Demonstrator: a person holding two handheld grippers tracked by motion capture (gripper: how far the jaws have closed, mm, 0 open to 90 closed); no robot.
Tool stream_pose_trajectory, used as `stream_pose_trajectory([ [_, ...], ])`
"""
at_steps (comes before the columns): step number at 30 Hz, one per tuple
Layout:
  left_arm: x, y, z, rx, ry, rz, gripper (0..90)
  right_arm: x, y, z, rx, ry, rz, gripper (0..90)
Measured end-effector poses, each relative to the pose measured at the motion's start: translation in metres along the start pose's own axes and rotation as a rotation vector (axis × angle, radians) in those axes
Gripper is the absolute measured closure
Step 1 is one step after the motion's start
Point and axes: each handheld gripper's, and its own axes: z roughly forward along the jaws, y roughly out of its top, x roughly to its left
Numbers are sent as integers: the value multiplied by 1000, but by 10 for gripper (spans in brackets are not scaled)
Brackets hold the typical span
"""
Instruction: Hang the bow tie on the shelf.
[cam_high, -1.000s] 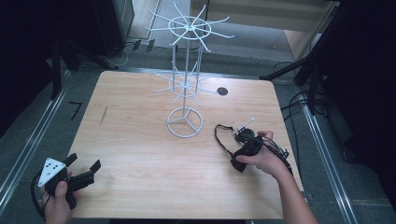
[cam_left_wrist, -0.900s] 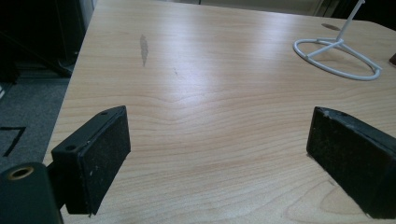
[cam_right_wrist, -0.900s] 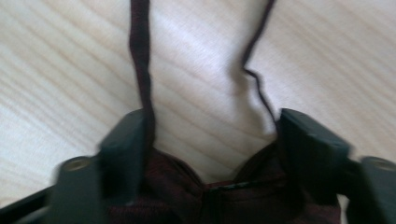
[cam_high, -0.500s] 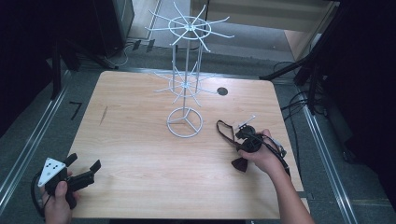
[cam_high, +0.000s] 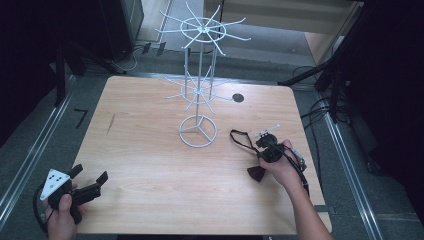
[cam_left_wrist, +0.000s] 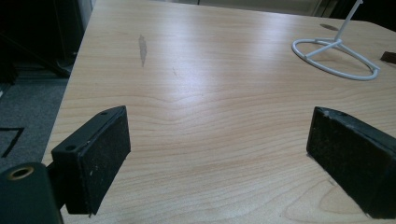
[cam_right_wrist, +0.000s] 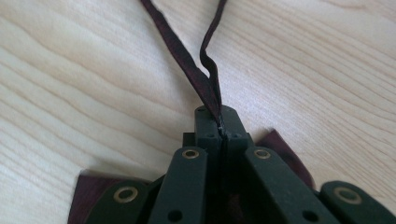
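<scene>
A white wire rack (cam_high: 199, 90) stands on its ring base (cam_left_wrist: 334, 58) at the middle of the wooden table (cam_high: 150, 150). To its right, my right gripper (cam_high: 267, 145) lies low on the table, shut on a dark maroon strap (cam_right_wrist: 196, 79). The strap loops out toward the rack (cam_high: 239, 137). A maroon cloth piece (cam_high: 256, 173) lies under the hand, and its edges (cam_right_wrist: 86, 198) show beside the jaws. My left gripper (cam_high: 90, 175) hovers at the table's front left corner. Its jaws stand wide open, with bare wood between the pads (cam_left_wrist: 100, 158).
A small dark round hole (cam_high: 238, 97) sits in the tabletop behind the rack. The rack's thin arms (cam_high: 235, 35) spread wide at two heights. Metal rails (cam_high: 345, 150) and cables run along the floor beside the table.
My right hand has shifted slightly to the right and away with the strap, whose loop moved a little. The left gripper has stayed put.
</scene>
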Motion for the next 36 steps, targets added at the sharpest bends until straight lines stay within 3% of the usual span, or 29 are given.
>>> stream_pose_trajectory([
  [5, 0, 0, 0, -1, 3, -2, 67, -6, -12, -5, -186, 36, 99, 900],
  [6, 0, 0, 0, -1, 3, -2, 67, -6, -12, -5, -186, 36, 99, 900],
  [8, 0, 0, 0, 0, 3, -1, 67, -6, -14, -10, -242, 44, 124, 900],
  [10, 0, 0, 0, 2, 5, 1, 67, -5, -15, -15, -293, 39, 132, 900],
  [11, 0, 0, 0, 4, 6, 2, 67, -4, -16, -21, -350, 42, 137, 900],
  [13, 0, 0, 0, 4, 6, 1, 68, -3, -17, -24, -371, 42, 136, 900],
  [15, 0, 0, 0, 2, 6, 0, 68, 1, -18, -32, -458, 43, 138, 900],
  [16, 0, 0, 0, 2, 6, 0, 67, 1, -18, -32, -458, 43, 138, 900],
  [17, 0, 0, 0, 3, 6, 0, 67, 3, -18, -36, -505, 37, 143, 900],
  [18, 0, 0, 0, 0, 6, -1, 67, 3, -18, -36, -505, 37, 143, 900],
  [21, 0, 0, 0, -1, 4, -3, 67, 9, -18, -43, -593, 39, 136, 900],
  [23, 0, 0, 0, 0, 4, -3, 68, 10, -17, -44, -606, 39, 135, 900],
  [25, 0, 0, 0, 0, 2, -3, 67, 14, -16, -50, -665, 38, 137, 900],
  [30, 0, 0, 0, -1, 2, -1, 67, 20, -15, -58, -731, 33, 135, 900],
  [36, 0, 0, 0, 0, 2, 1, 67, 24, -11, -67, -779, 50, 147, 900],
])
